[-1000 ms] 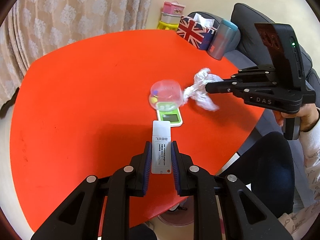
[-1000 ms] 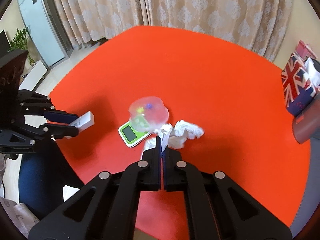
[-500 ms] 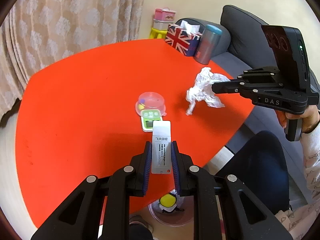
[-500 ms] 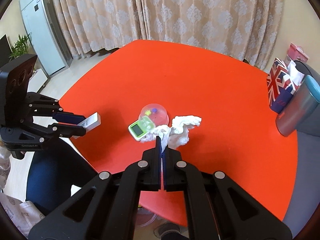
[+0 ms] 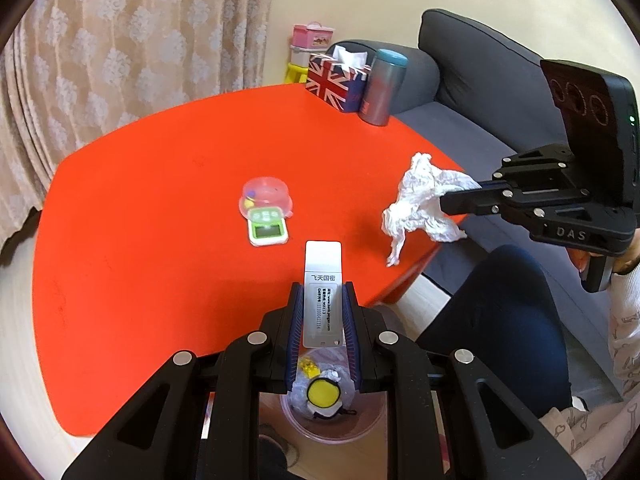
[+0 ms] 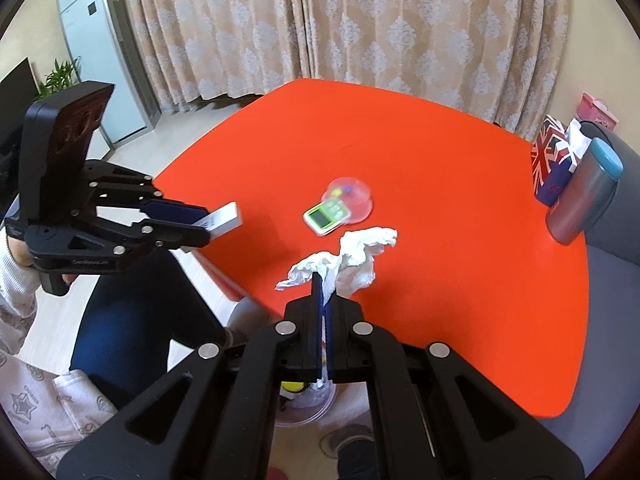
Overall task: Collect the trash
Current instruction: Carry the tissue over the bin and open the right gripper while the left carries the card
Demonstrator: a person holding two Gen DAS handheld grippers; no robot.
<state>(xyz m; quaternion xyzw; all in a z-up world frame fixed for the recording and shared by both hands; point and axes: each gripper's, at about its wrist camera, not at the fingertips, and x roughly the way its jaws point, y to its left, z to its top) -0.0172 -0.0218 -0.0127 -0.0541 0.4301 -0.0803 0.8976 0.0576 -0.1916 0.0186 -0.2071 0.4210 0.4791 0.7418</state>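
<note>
My left gripper [image 5: 322, 300] is shut on a small white box [image 5: 323, 280] with printed text, held above the red table's near edge. It also shows in the right wrist view [image 6: 224, 218]. My right gripper [image 6: 325, 292] is shut on a crumpled white tissue [image 6: 352, 258], held in the air over the table's edge; the tissue also shows in the left wrist view [image 5: 420, 204]. A clear plastic trash bin [image 5: 332, 412] with a yellow-and-white item inside stands on the floor below both grippers.
On the red table [image 5: 160, 200] lie a clear domed lid [image 5: 264, 198] and a green-and-white device [image 5: 267, 230]. A Union Jack tissue box [image 5: 336, 80] and a grey tumbler [image 5: 382, 88] stand at the far edge. A grey sofa [image 5: 480, 80] is behind.
Both grippers have pulled back and risen from the table's middle toward its near edge, carrying the white box and the tissue. The bin has come into view below them.
</note>
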